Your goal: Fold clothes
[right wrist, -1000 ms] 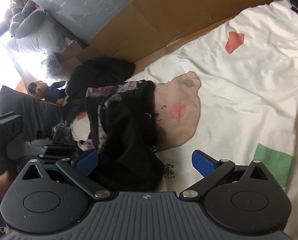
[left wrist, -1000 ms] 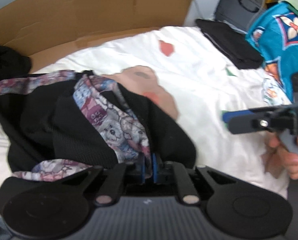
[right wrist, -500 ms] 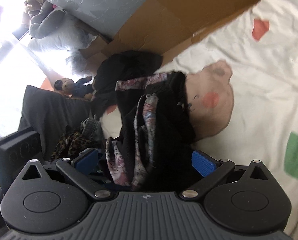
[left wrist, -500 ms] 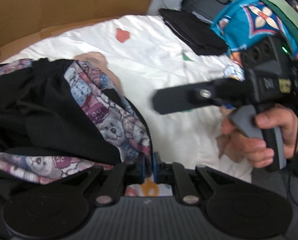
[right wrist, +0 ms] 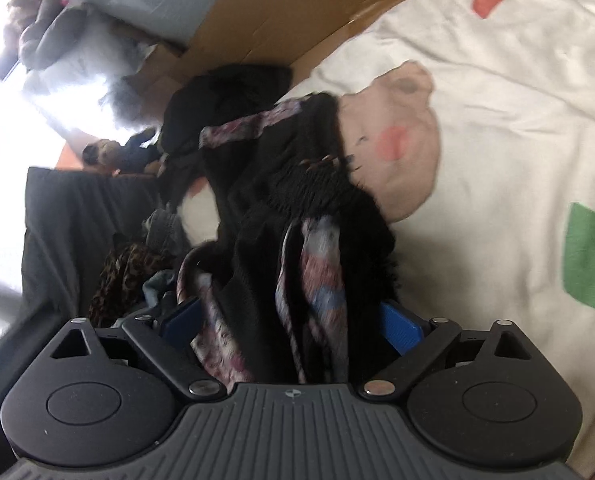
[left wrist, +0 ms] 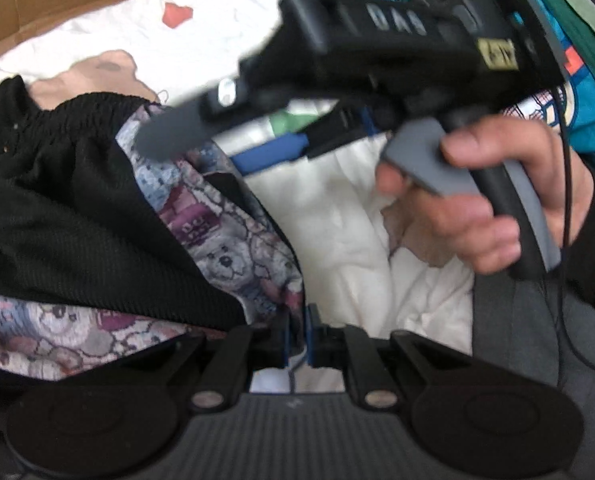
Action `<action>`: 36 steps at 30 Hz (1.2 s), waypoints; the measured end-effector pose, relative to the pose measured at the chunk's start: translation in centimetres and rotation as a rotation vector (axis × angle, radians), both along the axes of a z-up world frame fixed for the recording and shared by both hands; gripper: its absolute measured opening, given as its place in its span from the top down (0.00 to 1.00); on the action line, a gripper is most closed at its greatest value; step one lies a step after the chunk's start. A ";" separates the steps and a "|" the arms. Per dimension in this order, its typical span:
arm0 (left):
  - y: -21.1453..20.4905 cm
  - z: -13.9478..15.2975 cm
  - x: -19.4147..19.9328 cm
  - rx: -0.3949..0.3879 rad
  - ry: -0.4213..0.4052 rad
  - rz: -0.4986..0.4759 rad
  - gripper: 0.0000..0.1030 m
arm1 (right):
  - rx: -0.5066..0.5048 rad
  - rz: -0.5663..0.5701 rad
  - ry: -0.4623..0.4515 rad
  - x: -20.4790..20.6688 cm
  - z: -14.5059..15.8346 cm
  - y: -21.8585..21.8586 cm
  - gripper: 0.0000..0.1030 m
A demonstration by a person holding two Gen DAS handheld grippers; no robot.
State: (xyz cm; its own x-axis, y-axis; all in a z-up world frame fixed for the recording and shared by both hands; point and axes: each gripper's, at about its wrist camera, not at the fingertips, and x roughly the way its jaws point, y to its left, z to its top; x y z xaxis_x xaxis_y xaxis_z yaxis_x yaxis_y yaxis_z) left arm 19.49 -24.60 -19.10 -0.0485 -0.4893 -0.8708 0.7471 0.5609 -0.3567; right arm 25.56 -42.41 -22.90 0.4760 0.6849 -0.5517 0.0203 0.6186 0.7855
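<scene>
A black garment [left wrist: 77, 208] with a teddy-bear print lining [left wrist: 225, 248] lies bunched on the white bear-print bed cover [left wrist: 337, 220]. My left gripper [left wrist: 297, 332] is shut on an edge of the lining. In the right wrist view the same garment [right wrist: 297, 200] hangs into the gap of my right gripper [right wrist: 291, 320]. Its jaws are closing with the fabric between the blue pads [right wrist: 401, 324], which stand wide apart. From the left wrist view, the right gripper [left wrist: 217, 148] shows close above the garment, held by a person's hand [left wrist: 477, 208].
Brown cardboard [right wrist: 297, 12] stands along the far side of the bed. A black clothing pile [right wrist: 225, 104], a leopard-print cloth [right wrist: 125, 272] and a plush toy [right wrist: 109, 152] lie at the left. Teal patterned fabric [left wrist: 577, 120] is at the right.
The left gripper carried the garment edge toward the right gripper, which now looms large in its view. The fabric has slid in between the right jaws, which started narrowing.
</scene>
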 end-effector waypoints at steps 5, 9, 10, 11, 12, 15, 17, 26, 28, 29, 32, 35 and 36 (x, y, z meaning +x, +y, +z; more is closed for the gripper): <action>0.0 -0.8 -1.0 -0.001 0.035 -0.029 0.93 | 0.037 -0.098 0.058 0.0 -1.2 -2.3 0.07; -0.1 -1.1 -1.4 0.001 0.056 -0.040 0.93 | 0.065 -0.127 0.079 0.0 -1.9 -2.9 0.09; -0.1 -1.1 -1.5 0.002 0.058 -0.042 0.93 | 0.069 -0.122 0.083 0.0 -2.0 -2.7 0.10; 0.0 -1.1 -1.7 0.003 0.060 -0.044 0.93 | 0.069 -0.115 0.091 0.0 -2.1 -2.6 0.11; 0.1 -1.0 -1.8 0.002 0.061 -0.045 0.93 | 0.066 -0.107 0.104 0.0 -2.3 -2.3 0.11; 0.3 -0.8 -2.0 0.001 0.066 -0.047 0.93 | 0.074 -0.089 0.159 0.0 -3.3 -1.7 0.16; 0.3 -1.1 -2.1 0.016 0.073 -0.054 0.93 | 0.090 -0.082 0.184 -0.1 -3.7 -1.4 0.19; 1.2 -1.2 -1.6 0.055 0.105 -0.052 0.91 | 0.093 -0.135 0.194 -0.9 -3.6 -2.1 0.34; 1.6 -0.4 -1.2 0.064 0.091 -0.033 0.86 | 0.092 -0.138 0.195 -1.1 -3.4 -2.3 0.36; 1.8 0.0 -0.9 0.069 0.082 -0.024 0.84 | 0.089 -0.137 0.196 -1.3 -3.4 -2.4 0.37; 2.8 1.7 0.1 0.070 0.015 0.013 0.76 | 0.084 -0.140 0.207 -1.9 -3.4 -2.5 0.43; 3.9 2.9 1.4 0.053 -0.017 0.067 0.69 | 0.065 -0.148 0.208 -2.4 -3.2 -2.7 0.45; 4.3 3.1 1.8 0.053 -0.030 0.083 0.68 | 0.051 -0.145 0.208 -2.3 -3.2 -2.6 0.45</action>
